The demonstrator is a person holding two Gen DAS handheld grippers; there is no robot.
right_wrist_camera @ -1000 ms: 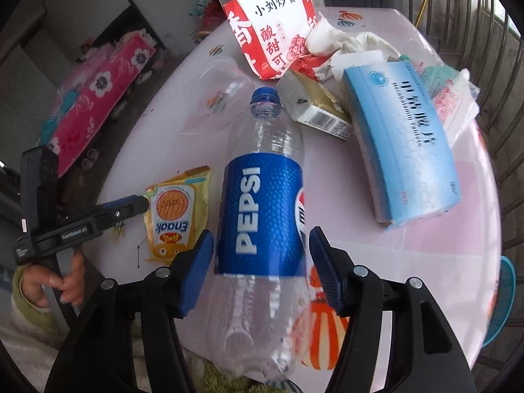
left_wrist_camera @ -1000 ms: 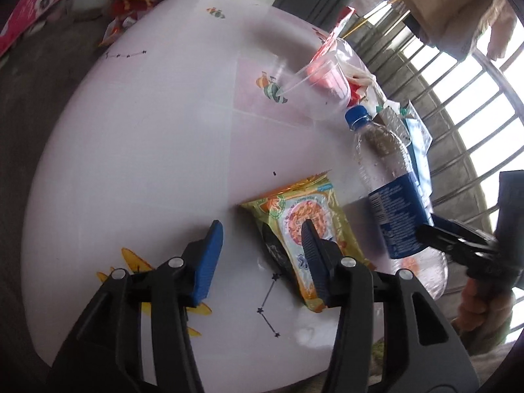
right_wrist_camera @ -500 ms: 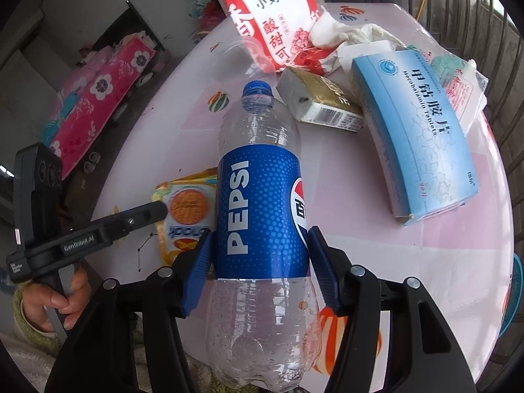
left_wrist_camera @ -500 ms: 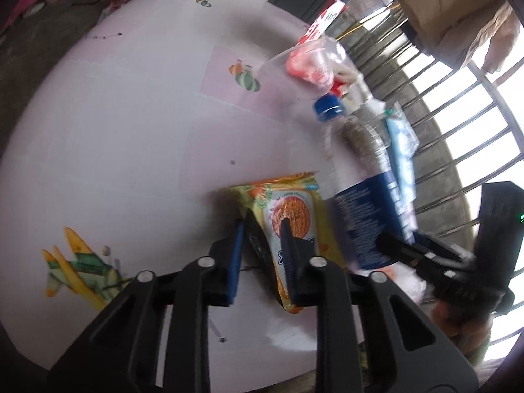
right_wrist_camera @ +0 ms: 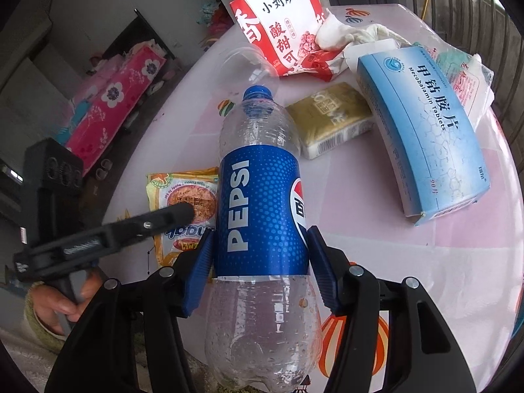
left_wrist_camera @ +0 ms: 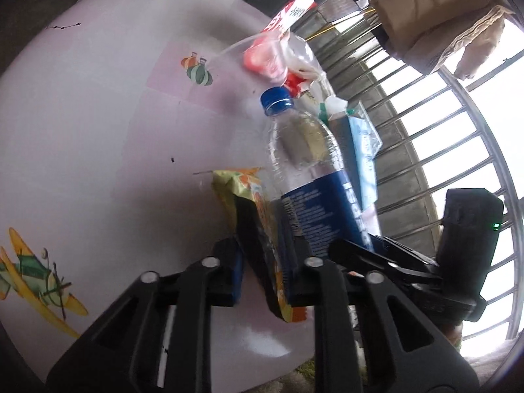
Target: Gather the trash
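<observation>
A round table with a pale pink glossy top printed with small cartoon balloons and aeroplanes (left_wrist_camera: 82, 104) carries everything, and its near edge runs beneath both grippers. Toward its far edge stands a red-and-white paper snack bag with Chinese lettering (right_wrist_camera: 278, 19), with crumpled white tissue (right_wrist_camera: 347, 36) just beside it and a clear plastic bag with red contents (left_wrist_camera: 271, 55) close by. Toward the table's right edge lies a long light-blue cardboard box of tablets (right_wrist_camera: 422, 131), and touching its left side is a small gold-and-white carton (right_wrist_camera: 334, 124). Near the table's near edge, an empty clear plastic Pepsi bottle with a blue label and blue cap (right_wrist_camera: 262, 209) sits between the blue-padded jaws of the right gripper (right_wrist_camera: 262, 268), which press against both sides of the label and hold it with the cap pointing away toward the far edge; whether its base touches the table cannot be told. Just left of the bottle, a yellow-and-orange foil snack packet (right_wrist_camera: 183, 206) is pinched edge-on in the nearly closed jaws of the left gripper (left_wrist_camera: 262, 268), the packet standing up out of the jaws above the tabletop. A bare hand (right_wrist_camera: 62, 304) grips the left gripper's handle beyond the table's near-left edge.
</observation>
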